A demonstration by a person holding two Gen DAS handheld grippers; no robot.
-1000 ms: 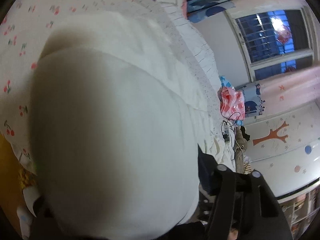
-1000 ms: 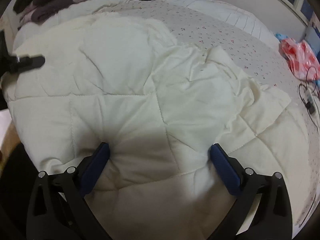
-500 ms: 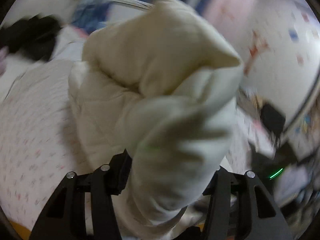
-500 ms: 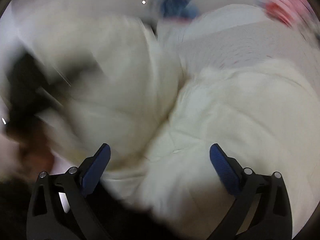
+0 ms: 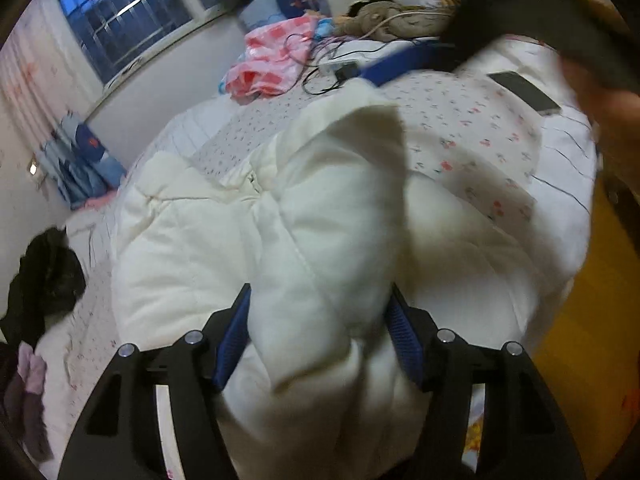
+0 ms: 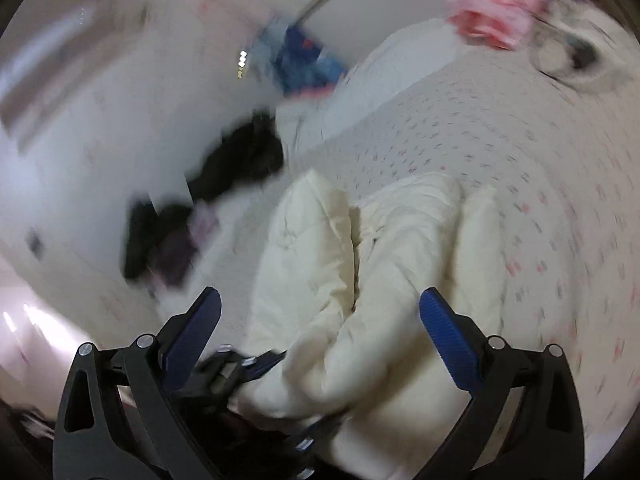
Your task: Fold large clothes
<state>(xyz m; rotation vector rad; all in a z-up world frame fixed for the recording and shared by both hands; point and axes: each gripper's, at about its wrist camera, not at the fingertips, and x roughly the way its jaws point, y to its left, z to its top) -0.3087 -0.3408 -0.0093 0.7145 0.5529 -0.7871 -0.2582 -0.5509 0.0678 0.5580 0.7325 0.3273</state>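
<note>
- The bed [image 5: 472, 128] fills both views; its sheet is white, printed with small red cherries and flecks, and it lies smooth on the far side.
- Far left in the left wrist view, a barred window [image 5: 120, 28] shows dark blue outside, with pale pink curtains beside it and a plain grey-white wall below.
- A yellow floor [image 5: 580, 312] shows at the right past the bed's edge.
- The coat [image 5: 320, 248], the task's thing, is cream, quilted and puffy with stitched seams; it lies bunched on the near part of the bed.
- The left gripper [image 5: 318, 320] has black arms and ribbed blue pads; its jaws have just been opening, yet a thick fold of the coat is between them and both pads press on it.
- The right gripper [image 6: 320, 312] stands wide over the coat, its pads clear of the cloth; this view is blurred.
- Dark clothes [image 5: 44, 276] are heaped at the left of the bed.
- A pink and white bag [image 5: 268, 60], tangled cables and a power strip [image 5: 340, 66] lie on the far side.
- A dark phone [image 5: 524, 86] rests flat at the far right.
- No writing can be read.
</note>
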